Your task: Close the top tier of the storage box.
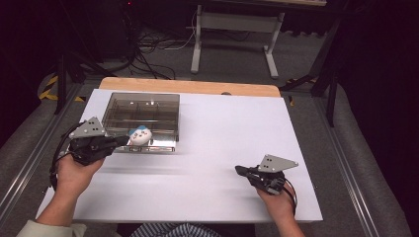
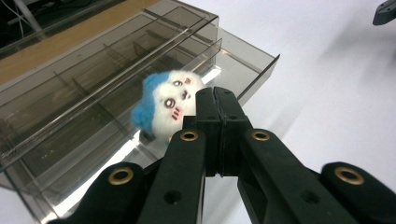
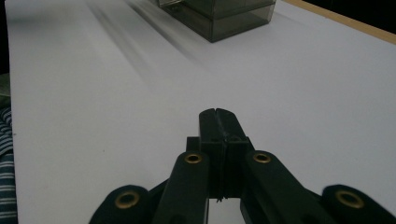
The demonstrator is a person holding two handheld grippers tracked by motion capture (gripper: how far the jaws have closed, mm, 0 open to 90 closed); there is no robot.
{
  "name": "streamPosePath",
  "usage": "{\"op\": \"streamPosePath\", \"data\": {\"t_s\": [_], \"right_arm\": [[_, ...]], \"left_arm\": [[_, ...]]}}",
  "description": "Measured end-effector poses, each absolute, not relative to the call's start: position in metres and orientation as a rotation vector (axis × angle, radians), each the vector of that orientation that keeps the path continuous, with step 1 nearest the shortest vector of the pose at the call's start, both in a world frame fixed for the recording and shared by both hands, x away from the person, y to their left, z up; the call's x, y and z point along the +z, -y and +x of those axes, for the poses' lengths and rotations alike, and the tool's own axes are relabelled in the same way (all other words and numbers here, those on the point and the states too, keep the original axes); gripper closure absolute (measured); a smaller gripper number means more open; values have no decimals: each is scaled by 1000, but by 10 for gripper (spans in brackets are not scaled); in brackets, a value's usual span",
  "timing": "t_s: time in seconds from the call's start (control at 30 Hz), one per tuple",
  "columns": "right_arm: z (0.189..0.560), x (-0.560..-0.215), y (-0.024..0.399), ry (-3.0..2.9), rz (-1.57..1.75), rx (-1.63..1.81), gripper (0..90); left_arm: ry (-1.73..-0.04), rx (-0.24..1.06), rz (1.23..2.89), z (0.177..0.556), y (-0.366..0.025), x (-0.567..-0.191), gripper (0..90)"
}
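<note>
A small white and blue plush toy [image 1: 139, 135] [image 2: 167, 104] with a drawn face lies in the pulled-out drawer of a smoky clear plastic organiser box [image 1: 143, 116] [image 2: 93, 79] at the table's back left. My left gripper [image 1: 122, 141] [image 2: 216, 95] is shut with nothing between its jaws, its tip just left of the toy at the drawer's front. My right gripper [image 1: 240, 170] [image 3: 216, 114] is shut and empty, low over the bare white tabletop at the front right, pointing left.
The white table [image 1: 212, 143] has a wooden strip along its far edge. The organiser's corner [image 3: 219, 21] appears far ahead in the right gripper view. The right gripper's tip [image 2: 385, 11] shows at the left gripper view's top right. Cables and a stand lie on the floor behind.
</note>
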State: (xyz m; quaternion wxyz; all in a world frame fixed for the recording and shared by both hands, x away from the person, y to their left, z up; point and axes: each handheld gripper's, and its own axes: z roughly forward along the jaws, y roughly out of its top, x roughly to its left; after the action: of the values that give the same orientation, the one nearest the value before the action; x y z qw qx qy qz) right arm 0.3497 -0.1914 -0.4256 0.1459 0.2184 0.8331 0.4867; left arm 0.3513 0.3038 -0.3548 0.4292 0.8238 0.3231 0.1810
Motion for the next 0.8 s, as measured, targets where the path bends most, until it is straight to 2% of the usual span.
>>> {"op": "streamPosePath", "data": {"t_s": [0.47, 0.7, 0.8], "right_arm": [[364, -417, 133, -2438, 543, 1429, 900], [375, -414, 99, -2468, 500, 1440, 900], [382, -414, 82, -2492, 500, 1450, 900]], "left_arm": [[-892, 445, 2064, 345, -337, -370, 899], [-927, 509, 2117, 340, -345, -379, 899], [-944, 494, 2131, 341, -350, -383, 899]]}}
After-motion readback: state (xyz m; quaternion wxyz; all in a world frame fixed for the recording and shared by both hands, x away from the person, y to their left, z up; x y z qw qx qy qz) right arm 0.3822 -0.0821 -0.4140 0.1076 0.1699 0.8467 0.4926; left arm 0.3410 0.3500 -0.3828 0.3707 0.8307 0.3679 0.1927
